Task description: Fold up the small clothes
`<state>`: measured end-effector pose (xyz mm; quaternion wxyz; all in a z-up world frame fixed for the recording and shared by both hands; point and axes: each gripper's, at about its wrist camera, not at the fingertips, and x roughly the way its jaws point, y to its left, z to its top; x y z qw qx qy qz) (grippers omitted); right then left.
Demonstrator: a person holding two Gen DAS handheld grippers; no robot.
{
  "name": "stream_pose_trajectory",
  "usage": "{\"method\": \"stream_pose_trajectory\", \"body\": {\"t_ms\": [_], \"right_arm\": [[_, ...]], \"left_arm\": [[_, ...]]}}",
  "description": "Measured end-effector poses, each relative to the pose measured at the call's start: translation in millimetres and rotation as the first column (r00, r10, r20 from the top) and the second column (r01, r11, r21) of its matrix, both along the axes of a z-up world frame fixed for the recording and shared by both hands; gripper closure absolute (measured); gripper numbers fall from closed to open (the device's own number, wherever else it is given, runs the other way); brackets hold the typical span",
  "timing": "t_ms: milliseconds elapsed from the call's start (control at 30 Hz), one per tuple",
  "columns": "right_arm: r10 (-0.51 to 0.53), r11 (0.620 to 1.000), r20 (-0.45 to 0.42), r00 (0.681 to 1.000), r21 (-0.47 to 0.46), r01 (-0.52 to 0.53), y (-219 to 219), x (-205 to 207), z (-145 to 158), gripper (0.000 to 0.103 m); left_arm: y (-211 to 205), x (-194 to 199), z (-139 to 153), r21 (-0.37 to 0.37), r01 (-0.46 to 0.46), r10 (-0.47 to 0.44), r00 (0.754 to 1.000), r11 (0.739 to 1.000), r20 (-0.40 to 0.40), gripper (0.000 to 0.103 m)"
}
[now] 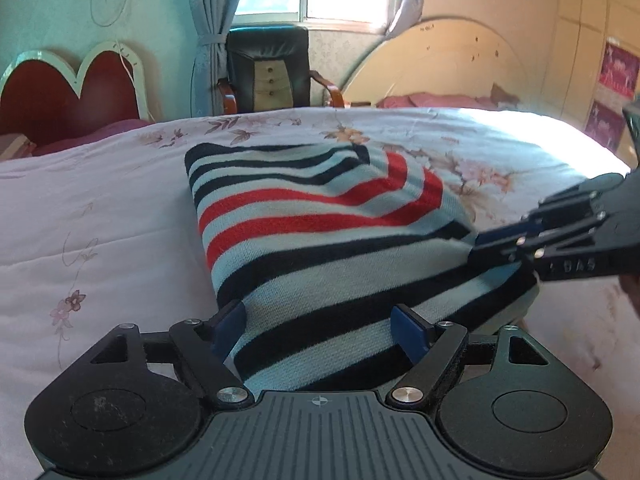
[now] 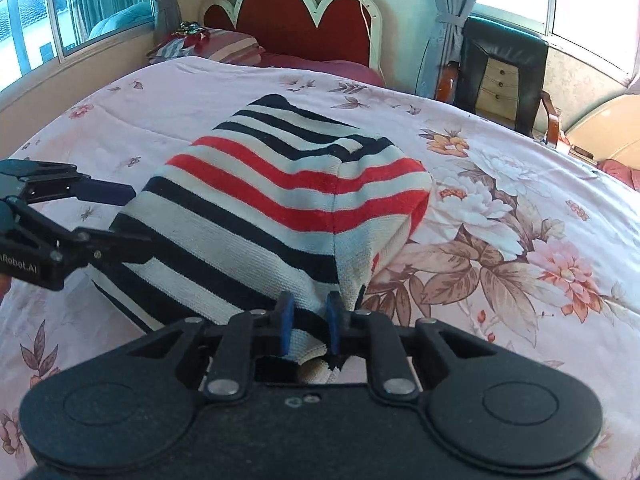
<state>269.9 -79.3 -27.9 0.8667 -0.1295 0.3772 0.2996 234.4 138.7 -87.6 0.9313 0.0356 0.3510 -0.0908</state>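
lying in the middle of the bed point(image 2: 520, 184), on the pink floral quilt, the striped knit garment point(image 1: 320, 240) is doubled over into a thick rectangle of navy, pale and red bands. its near end is lifted a little off the quilt where both tools meet it, while the far end rests flat.

the right hand-held gripper point(image 2: 309, 322) has its blue pads drawn close together on a bunched near corner of the knit, and a bit of the hem pokes out behind the pads, so it looks properly pinched. holding a corner like that makes sense if the edge is to be carried over the rest of the cloth without layers sliding apart.

the left hand-held gripper point(image 1: 320, 330) is another matter: its fingers stand wide apart, straddling the near edge of the garment, with cloth lying between them but not squeezed. from the right wrist view its two fingers reach in at the opposite side edge, one above and one at the level of the fabric. i'd judge it is either about to close on that edge or has just let it go; i can't say which.

a black armchair point(image 1: 268, 72) stands beyond the bed by the window, and the red scalloped headboard point(image 2: 304, 12) is at the far end.
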Motion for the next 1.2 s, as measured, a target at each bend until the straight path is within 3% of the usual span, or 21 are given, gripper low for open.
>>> {"method": "stream_pose_trajectory", "body": {"t_ms": [167,567,600,667,700,767,833,1067,1200], "right_arm": [[-0.058,0.998,-0.004,0.998,0.032,0.058,-3,1,-7,0.087],[-0.087,0.995,0.061,0.994,-0.043,0.09,13,-11,-8,0.082],[-0.095,0.994,0.053,0.994,-0.043,0.097,15,-11,-7,0.077],[-0.097,0.995,0.006,0.995,-0.021,0.098,14,-14,1,0.053],[-0.091,0.996,-0.008,0.996,0.002,0.091,12,-18,7,0.031],[-0.116,0.992,-0.003,0.993,0.048,0.116,1,-35,18,0.031],[-0.135,0.987,-0.017,0.991,0.085,0.136,-13,-49,25,0.032],[-0.208,0.961,-0.069,0.976,0.174,0.217,-61,-109,51,0.03],[-0.244,0.95,-0.057,0.968,0.186,0.25,-73,-146,69,0.022]], "left_arm": [[0,-3,-1,-0.002,-0.024,0.024,1.0,1.0,0.01,0.025],[-12,-6,-3,0.056,-0.046,0.047,0.999,0.997,-0.01,0.018],[-11,-8,-1,0.053,-0.053,0.054,0.998,0.997,-0.017,0.018],[-9,-17,5,0.032,-0.067,0.068,0.997,0.997,-0.026,0.018],[-9,-24,7,0.034,-0.071,0.071,0.997,0.997,-0.02,0.018],[-12,-41,12,0.072,-0.094,0.094,0.996,0.993,-0.001,0.012],[-13,-62,19,0.072,-0.115,0.113,0.993,0.991,0.024,0.001],[-21,-130,49,0.001,-0.173,0.173,0.982,0.985,0.08,0.001],[-30,-157,68,-0.045,-0.199,0.203,0.974,0.979,0.102,0.0]]}}
